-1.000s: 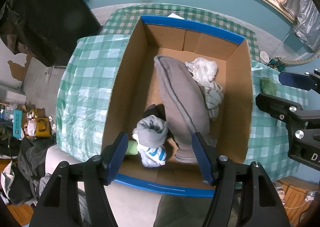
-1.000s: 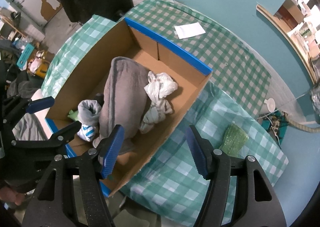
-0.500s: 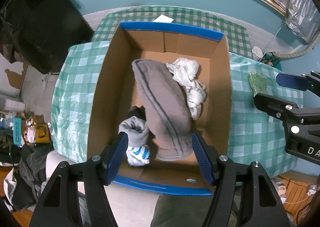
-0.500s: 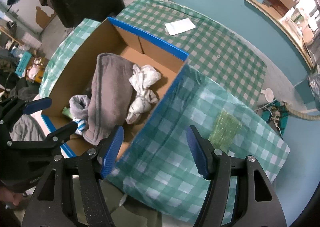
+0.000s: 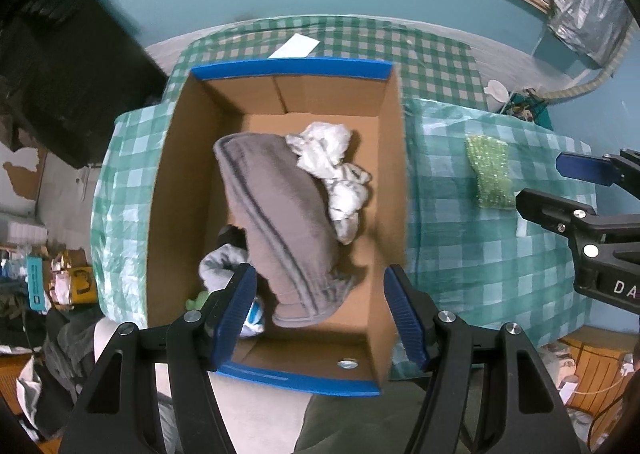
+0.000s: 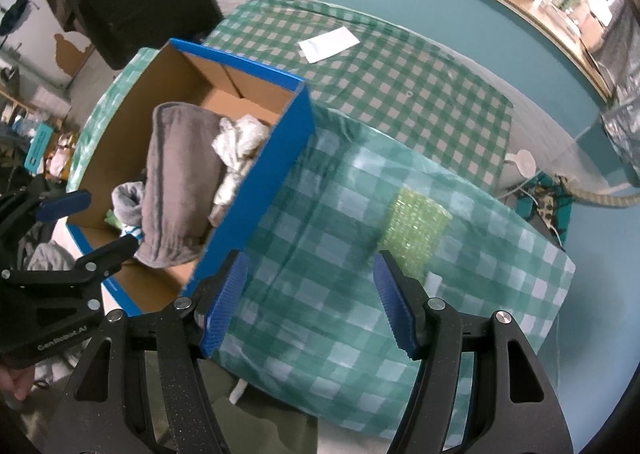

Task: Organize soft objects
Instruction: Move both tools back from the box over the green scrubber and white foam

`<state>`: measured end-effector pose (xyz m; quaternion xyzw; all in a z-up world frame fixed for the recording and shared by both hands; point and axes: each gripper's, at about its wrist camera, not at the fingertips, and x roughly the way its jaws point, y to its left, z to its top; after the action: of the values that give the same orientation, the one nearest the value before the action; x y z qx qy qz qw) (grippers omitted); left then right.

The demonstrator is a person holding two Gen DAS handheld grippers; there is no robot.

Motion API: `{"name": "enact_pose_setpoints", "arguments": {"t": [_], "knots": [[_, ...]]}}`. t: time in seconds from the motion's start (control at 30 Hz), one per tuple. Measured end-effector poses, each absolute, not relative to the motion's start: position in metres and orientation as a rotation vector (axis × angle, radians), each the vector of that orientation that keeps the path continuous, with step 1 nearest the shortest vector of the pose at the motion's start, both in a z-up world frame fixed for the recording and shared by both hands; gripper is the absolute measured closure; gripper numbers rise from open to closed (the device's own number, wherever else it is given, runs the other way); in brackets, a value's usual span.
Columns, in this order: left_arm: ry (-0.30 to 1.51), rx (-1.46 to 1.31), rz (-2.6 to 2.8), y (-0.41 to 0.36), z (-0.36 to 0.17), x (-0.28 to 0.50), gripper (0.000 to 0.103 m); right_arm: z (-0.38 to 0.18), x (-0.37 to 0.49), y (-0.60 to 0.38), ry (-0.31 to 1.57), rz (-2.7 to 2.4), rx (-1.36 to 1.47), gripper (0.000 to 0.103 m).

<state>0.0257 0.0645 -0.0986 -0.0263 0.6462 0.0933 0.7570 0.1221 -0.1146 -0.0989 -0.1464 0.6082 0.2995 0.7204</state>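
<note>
Hanging nearly straight down over the open brown cardboard box with blue-taped rims (image 5: pixel 280 69), the left claw (image 5: pixel 320 314) has its blue-padded jaws apart with nothing between them; below the gap lies the lower end of a rolled grey towel with darker stripes (image 5: pixel 280 209), which runs lengthwise through the box. Against the towel's far right side sits a crumpled white cloth (image 5: pixel 332 165), and at its near left side, partly behind the left pad, is a bundled light grey garment (image 5: pixel 218 266) with a bit of white-and-blue fabric and a scrap of green showing beneath it. The right claw (image 6: pixel 312 302) also stands parted and empty, above the green-and-white checked plastic cloth (image 6: pixel 320 254) that covers the counter just beside the box's blue outer wall. Just beyond its right pad, a flat, sparkly light green scouring pad (image 6: pixel 412 230) lies on the checked cloth, well apart from the box. Farther back, a white sheet of paper (image 6: pixel 330 43) rests on a finer green-checked cloth. The box stands on the checked counter, with a teal wall behind it and a cluttered floor at the left.
</note>
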Motion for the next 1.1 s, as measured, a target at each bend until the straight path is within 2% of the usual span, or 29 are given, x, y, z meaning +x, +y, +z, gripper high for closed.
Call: {"name": "enact_pose_setpoints", "arguments": {"t": [0.57, 1.1], "knots": [[1.429, 0.027, 0.098, 0.002, -0.108, 0.051, 0.035, -0.128, 0.142, -0.196, 1.409, 0.524, -0.237, 0.037], [1.477, 0.116, 0.014, -0.049, -0.141, 0.077, 0.035, -0.172, 0.158, -0.249, 1.474, 0.442, -0.147, 0.037]]}}
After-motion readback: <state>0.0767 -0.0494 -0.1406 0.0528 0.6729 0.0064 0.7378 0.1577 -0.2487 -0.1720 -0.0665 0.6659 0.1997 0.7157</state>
